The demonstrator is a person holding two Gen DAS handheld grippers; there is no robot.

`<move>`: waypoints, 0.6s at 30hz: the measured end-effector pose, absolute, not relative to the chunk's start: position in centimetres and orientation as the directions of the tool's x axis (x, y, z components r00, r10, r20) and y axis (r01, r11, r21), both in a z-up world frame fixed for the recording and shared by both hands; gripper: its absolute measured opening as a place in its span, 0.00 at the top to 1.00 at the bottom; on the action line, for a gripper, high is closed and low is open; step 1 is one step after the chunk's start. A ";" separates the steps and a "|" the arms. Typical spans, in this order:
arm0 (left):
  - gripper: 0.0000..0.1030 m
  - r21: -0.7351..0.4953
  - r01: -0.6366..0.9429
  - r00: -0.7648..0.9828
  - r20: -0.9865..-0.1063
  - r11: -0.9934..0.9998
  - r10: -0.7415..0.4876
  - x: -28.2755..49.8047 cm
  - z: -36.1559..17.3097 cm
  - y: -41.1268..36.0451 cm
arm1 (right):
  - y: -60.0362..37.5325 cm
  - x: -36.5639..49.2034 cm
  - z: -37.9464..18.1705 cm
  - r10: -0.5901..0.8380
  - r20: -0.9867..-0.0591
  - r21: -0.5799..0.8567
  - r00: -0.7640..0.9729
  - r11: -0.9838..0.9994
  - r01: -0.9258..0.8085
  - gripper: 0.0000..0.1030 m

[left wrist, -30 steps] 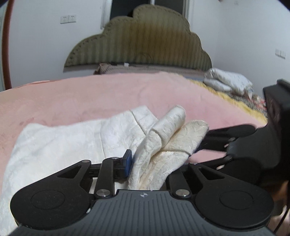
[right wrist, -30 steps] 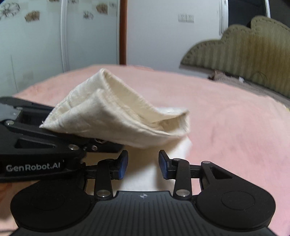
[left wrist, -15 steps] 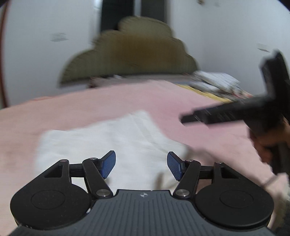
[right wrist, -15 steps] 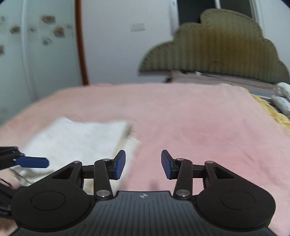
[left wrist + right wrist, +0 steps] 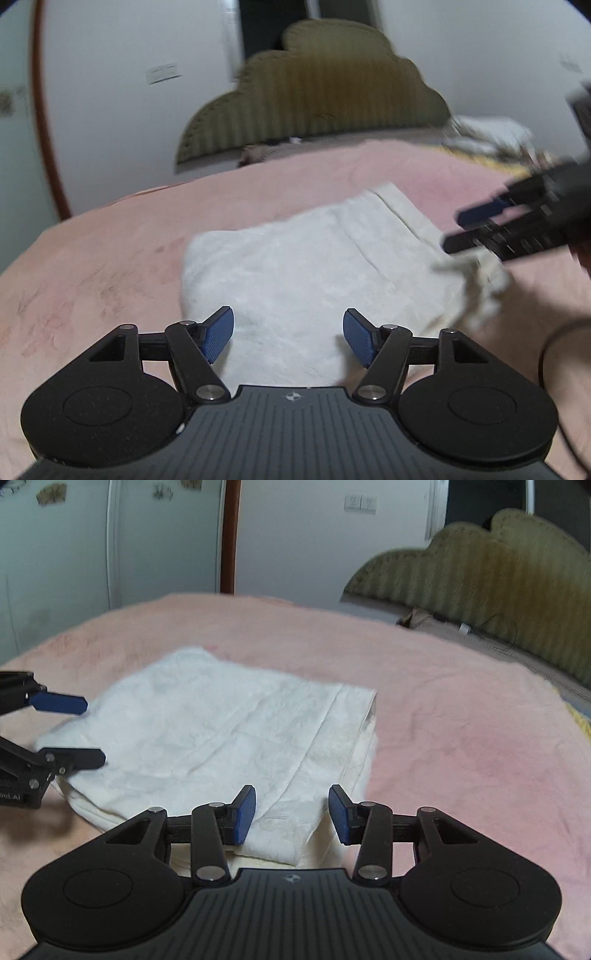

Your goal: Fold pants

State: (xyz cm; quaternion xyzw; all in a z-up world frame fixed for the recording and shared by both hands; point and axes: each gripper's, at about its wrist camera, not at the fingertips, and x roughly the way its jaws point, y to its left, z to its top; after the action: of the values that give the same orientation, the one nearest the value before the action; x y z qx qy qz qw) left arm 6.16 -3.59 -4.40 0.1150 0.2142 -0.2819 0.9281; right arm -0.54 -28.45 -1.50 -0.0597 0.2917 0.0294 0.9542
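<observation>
The white pants point(image 5: 314, 266) lie folded into a flat rectangle on the pink bedspread point(image 5: 110, 258). My left gripper point(image 5: 288, 328) hovers over their near edge; its jaws are opening and nothing is between the blue pads. In the right wrist view the folded pants point(image 5: 207, 731) lie ahead and to the left, waistband end nearest. My right gripper point(image 5: 291, 808) stands open just above that end, gripping nothing. The left gripper point(image 5: 94, 729) shows at the pants' left side, the right gripper point(image 5: 454, 230) at their right corner, blurred.
An olive scalloped headboard point(image 5: 325, 96) stands at the far end of the bed. Crumpled white bedding point(image 5: 487, 136) sits at the back right. A wrist with a dark band point(image 5: 561, 343) shows at the right edge. A wardrobe and wooden post point(image 5: 229, 535) stand behind the bed.
A second ago my left gripper held a lifted fold of the pants. It has let go, the fold now lies flat, and both grippers have drawn back from the cloth.
</observation>
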 end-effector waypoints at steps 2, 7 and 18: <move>0.31 0.053 0.555 0.734 -0.500 0.830 -0.459 6.8 -4.7 -2.9 | -28.4 -0.8 -1.4 0.033 -0.530 -0.097 0.847 0.990 -0.099 0.58; 0.31 0.048 0.560 0.735 -0.488 0.827 -0.470 6.4 -5.1 -0.5 | -28.9 0.3 -3.5 0.003 -0.604 -0.109 0.797 0.990 -0.086 0.53; 0.30 -0.250 0.336 0.755 -0.505 0.908 -0.418 10.6 -4.2 6.1 | -28.7 -0.9 -2.8 -0.012 -0.513 -0.035 0.858 0.999 -0.007 0.53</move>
State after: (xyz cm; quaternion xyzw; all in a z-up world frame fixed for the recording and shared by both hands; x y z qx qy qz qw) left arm 10.61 6.05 -4.17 -0.0721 0.2859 -0.2017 0.9340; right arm -0.91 -28.66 -2.79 -0.0179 0.2663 -0.0013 0.9637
